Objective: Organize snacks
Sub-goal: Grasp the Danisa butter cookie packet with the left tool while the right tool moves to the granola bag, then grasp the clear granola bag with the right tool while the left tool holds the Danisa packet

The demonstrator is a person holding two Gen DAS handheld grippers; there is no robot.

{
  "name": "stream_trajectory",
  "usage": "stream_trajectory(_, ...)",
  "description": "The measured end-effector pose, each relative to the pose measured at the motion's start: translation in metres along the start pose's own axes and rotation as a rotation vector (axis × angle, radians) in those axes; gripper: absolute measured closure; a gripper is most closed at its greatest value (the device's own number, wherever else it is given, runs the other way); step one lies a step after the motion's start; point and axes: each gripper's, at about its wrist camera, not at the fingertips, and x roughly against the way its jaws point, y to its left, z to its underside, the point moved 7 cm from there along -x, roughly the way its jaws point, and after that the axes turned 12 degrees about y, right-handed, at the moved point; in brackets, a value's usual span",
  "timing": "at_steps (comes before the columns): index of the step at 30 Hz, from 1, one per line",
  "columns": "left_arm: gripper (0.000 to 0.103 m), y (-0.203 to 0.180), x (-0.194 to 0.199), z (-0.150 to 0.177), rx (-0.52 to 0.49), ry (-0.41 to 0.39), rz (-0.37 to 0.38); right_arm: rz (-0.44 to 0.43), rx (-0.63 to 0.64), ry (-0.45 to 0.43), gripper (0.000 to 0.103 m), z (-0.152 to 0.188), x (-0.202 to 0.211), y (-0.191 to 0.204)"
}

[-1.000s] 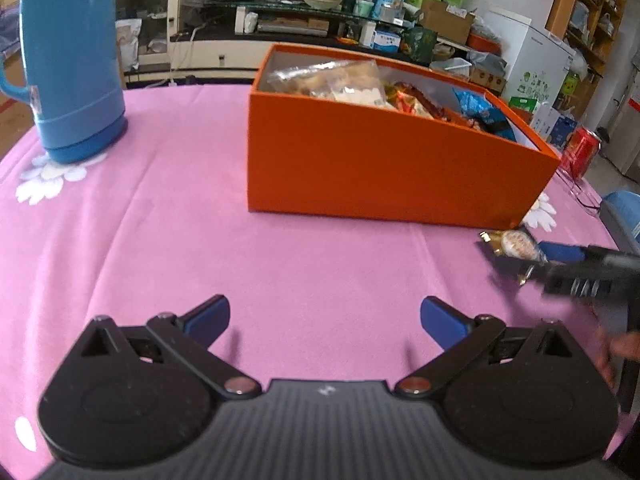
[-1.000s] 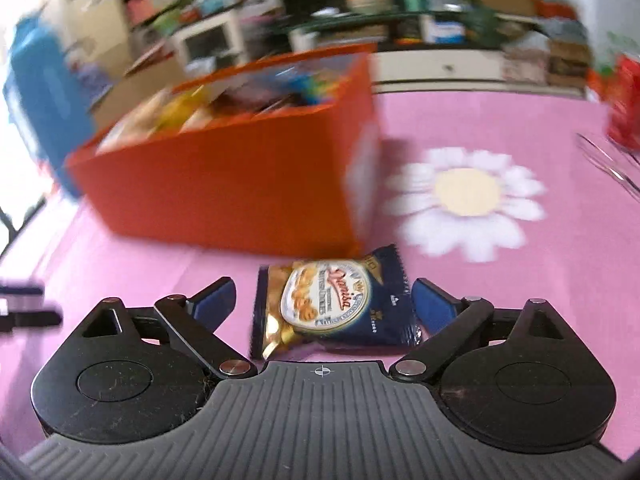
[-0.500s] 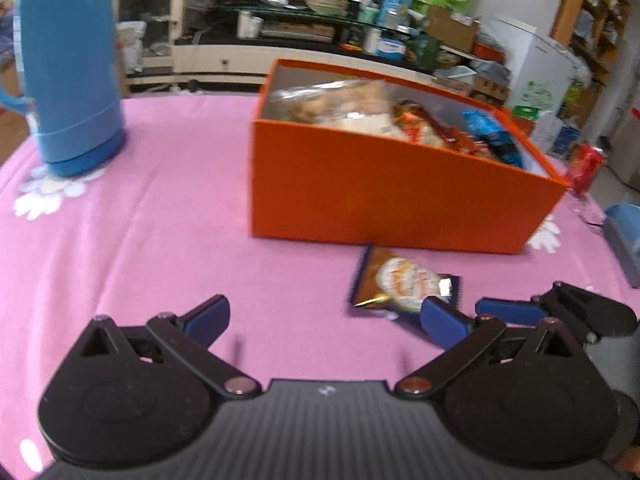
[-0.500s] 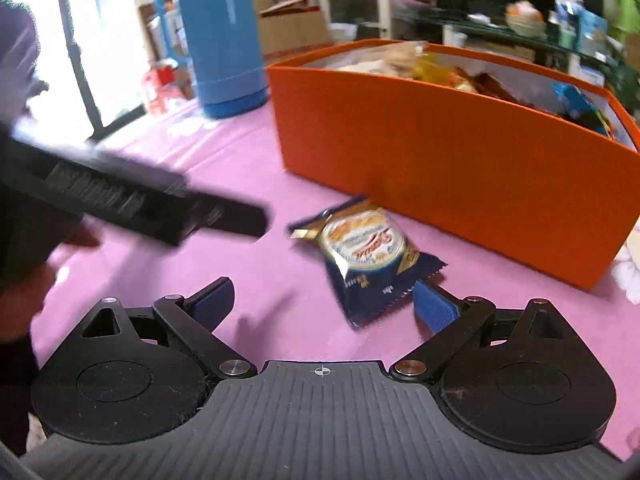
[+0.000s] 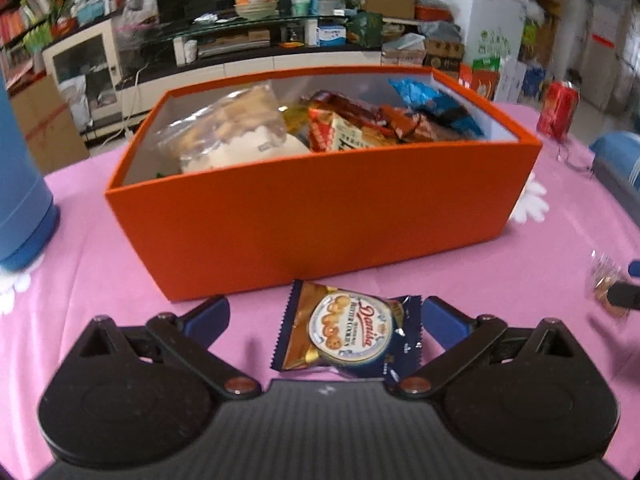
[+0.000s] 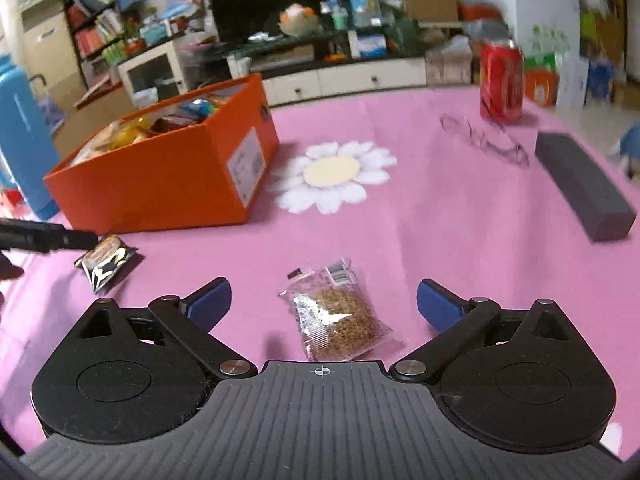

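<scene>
The left gripper [image 5: 324, 316] is held with its jaws spread wide over the table, and a dark blue cookie packet [image 5: 347, 332] lies flat on the cloth between them, touched by neither blue pad as far as can be seen. The right gripper [image 6: 324, 300] is likewise spread, its jaws opening further; a clear packet of brown crumbly snack [image 6: 335, 314] lies on the cloth between them, apart from both pads.

Just beyond the cookie packet an orange box [image 5: 320, 216] is set on the table, open at the top and filled with assorted snack bags in clear, red, orange and blue wrappers. In the right wrist view the same box is seen at the left, a white label on its end wall, and the cookie packet is found at its near corner, beside the dark tip of the left tool.

The table is covered by a pink cloth [image 6: 440, 220] printed with white daisies [image 6: 332, 176]. On it, well apart from the box, a red can [image 6: 502, 80] is stood upright, a pair of clear glasses [image 6: 484, 140] is laid near it, and a long dark grey case [image 6: 584, 192] is placed toward the right edge. A tall blue flask [image 5: 20, 200] is stood at the left of the box.

Behind the table a low white cabinet, a dark screen, shelves with books and stacked cartons are seen, rather cluttered.
</scene>
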Motion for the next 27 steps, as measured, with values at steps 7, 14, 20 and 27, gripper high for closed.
stream_trajectory(7,0.002,-0.013,-0.017,0.001,-0.081,0.012,0.030,0.023,0.064,0.075,0.023,0.005,-0.026,0.016)
stream_trajectory(14,0.002,-0.022,-0.036,-0.004,-0.144,0.022,-0.013,0.054,0.096,0.088,0.012,0.001,-0.034,0.022)
stream_trajectory(20,0.015,-0.022,-0.035,-0.002,-0.123,0.039,0.054,0.047,0.070,0.089,0.013,-0.001,-0.034,0.018)
stream_trajectory(27,0.018,-0.007,-0.014,0.030,0.012,0.105,-0.007,0.031,0.022,0.086,0.013,-0.003,-0.032,0.012)
